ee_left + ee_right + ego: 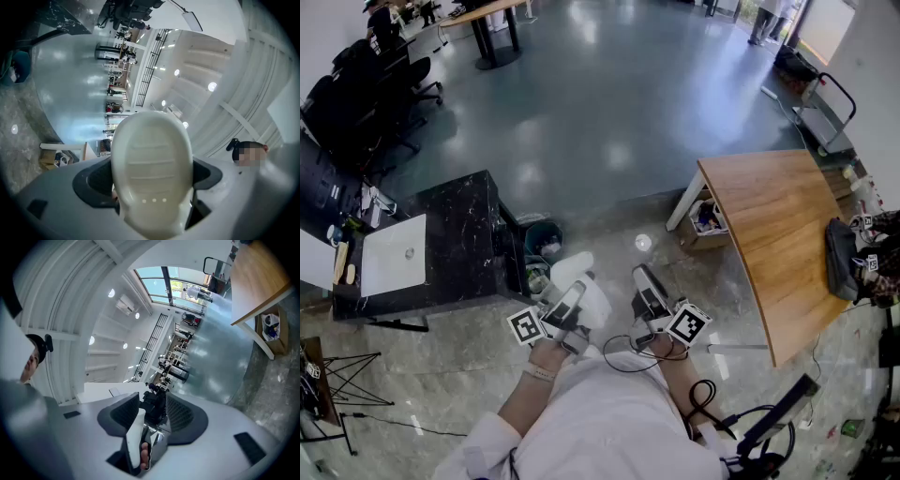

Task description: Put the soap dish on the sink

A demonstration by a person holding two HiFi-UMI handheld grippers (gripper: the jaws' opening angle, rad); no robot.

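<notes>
I hold the white oval soap dish (581, 278) in my left gripper (572, 295), low in the head view and tilted upward. In the left gripper view the ribbed soap dish (152, 173) fills the space between the two dark pads of the left gripper (152, 177), which are shut on its sides. The white sink (389, 272) is set in a black marble counter (464, 230) to the left, well apart from both grippers. My right gripper (645, 281) is beside the left one. In its own view the right gripper (153, 408) has a narrow gap between the pads, with nothing in it.
A dark bin (542, 239) stands between the counter and my hands. A curved wooden table (778, 234) with a black bag lies to the right. Office chairs (356, 94) crowd the far left. A tripod (337, 380) and cables are on the floor near my feet.
</notes>
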